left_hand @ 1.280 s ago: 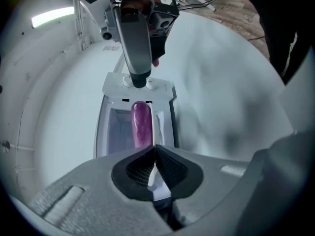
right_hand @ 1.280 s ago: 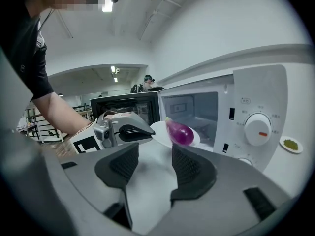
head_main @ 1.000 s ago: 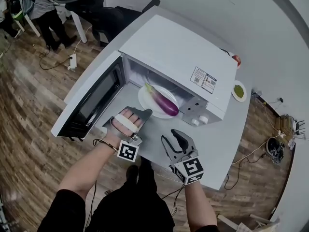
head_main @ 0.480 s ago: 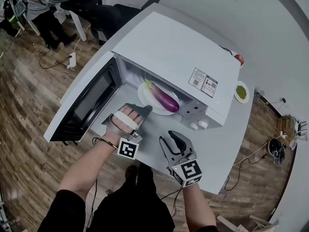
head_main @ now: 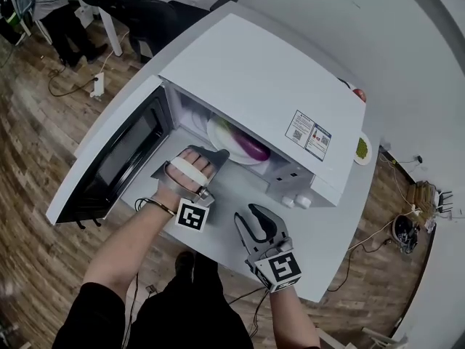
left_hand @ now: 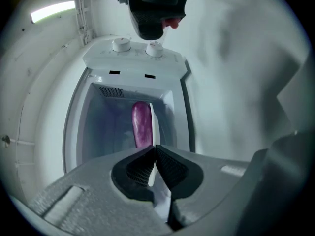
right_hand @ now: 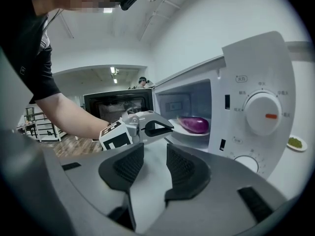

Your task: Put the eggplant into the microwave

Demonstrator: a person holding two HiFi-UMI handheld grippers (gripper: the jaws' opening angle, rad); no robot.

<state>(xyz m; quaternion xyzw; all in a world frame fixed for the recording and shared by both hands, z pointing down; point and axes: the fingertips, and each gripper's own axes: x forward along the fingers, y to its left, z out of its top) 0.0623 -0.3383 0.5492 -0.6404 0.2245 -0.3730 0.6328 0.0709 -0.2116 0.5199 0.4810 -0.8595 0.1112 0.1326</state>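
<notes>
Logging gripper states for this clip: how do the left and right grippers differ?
The left gripper is shut on the rim of the plate; the right gripper is open, its jaws having just closed slightly around nothing. The left gripper reaches the mouth of the microwave; the right gripper hangs back above the table. Both face the microwave.

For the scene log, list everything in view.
microwave: one, white, on the table, door open
plate: one, white, in the microwave, rim in the left gripper
eggplant: one, purple, on the plate
small dish: one, white with green contents, on the table right of the microwave
red thing: one, mostly hidden behind the microwave
left gripper: shut on the plate
right gripper: open, empty, over the table; jaws have just been closing slightly
</notes>
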